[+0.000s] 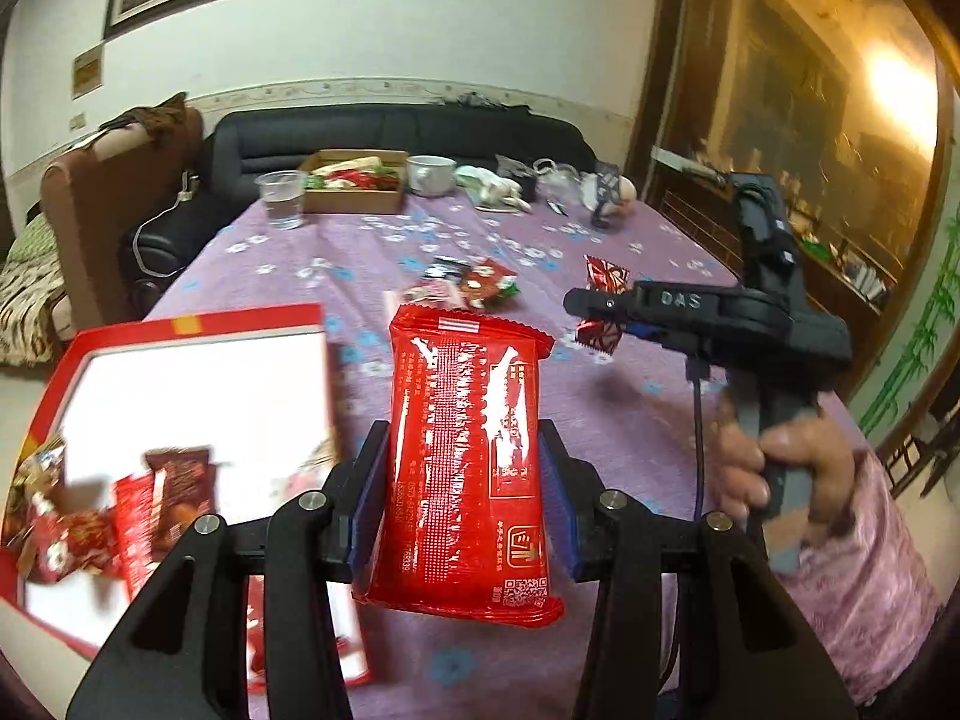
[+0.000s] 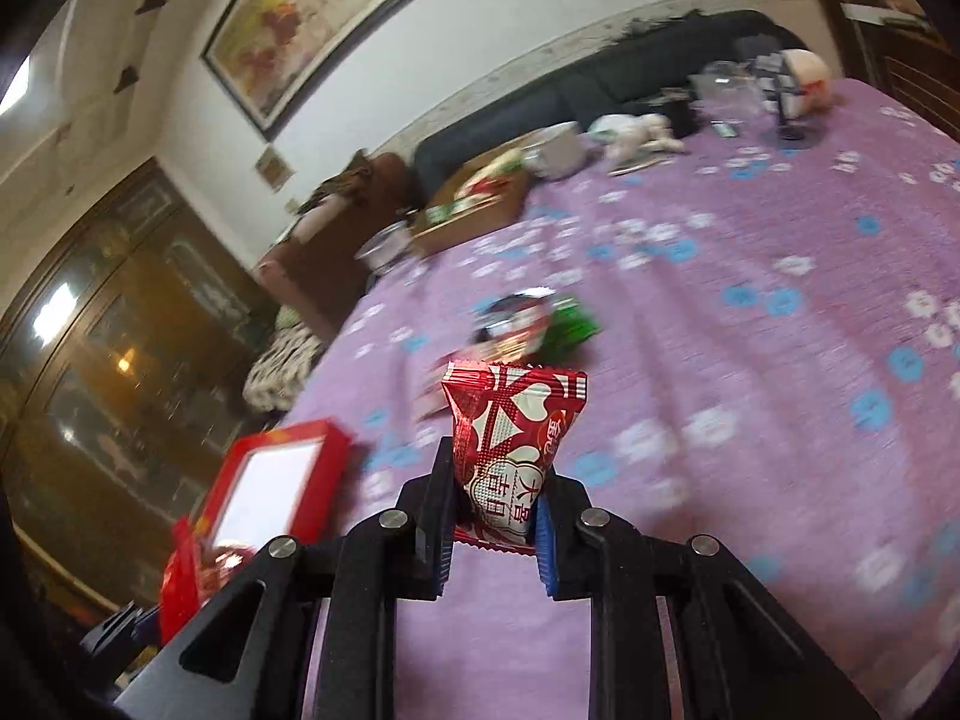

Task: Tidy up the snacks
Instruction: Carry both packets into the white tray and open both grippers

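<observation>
long red packet (image 1: 465, 468) pinched upright in left gripper (image 1: 465, 480), beside red box (image 1: 198, 324), likely bound there | small red candy (image 2: 510, 450) nipped by right gripper (image 2: 495, 531) above purple tablecloth (image 2: 750, 390) | loose snacks (image 1: 474, 288) remain

Long red snack packet (image 1: 465, 468): glossy plastic film, crimped ends. Small red-and-white candy wrapper (image 2: 510, 450): shiny foil-like film, creased. Red-rimmed white box (image 1: 198, 396): smooth card, slight sheen. Purple flowered tablecloth (image 1: 372, 252): matt cloth, softly wrinkled. Clear cup (image 1: 281, 199): transparent plastic. Brown open carton (image 1: 354, 192): matt cardboard.
</observation>
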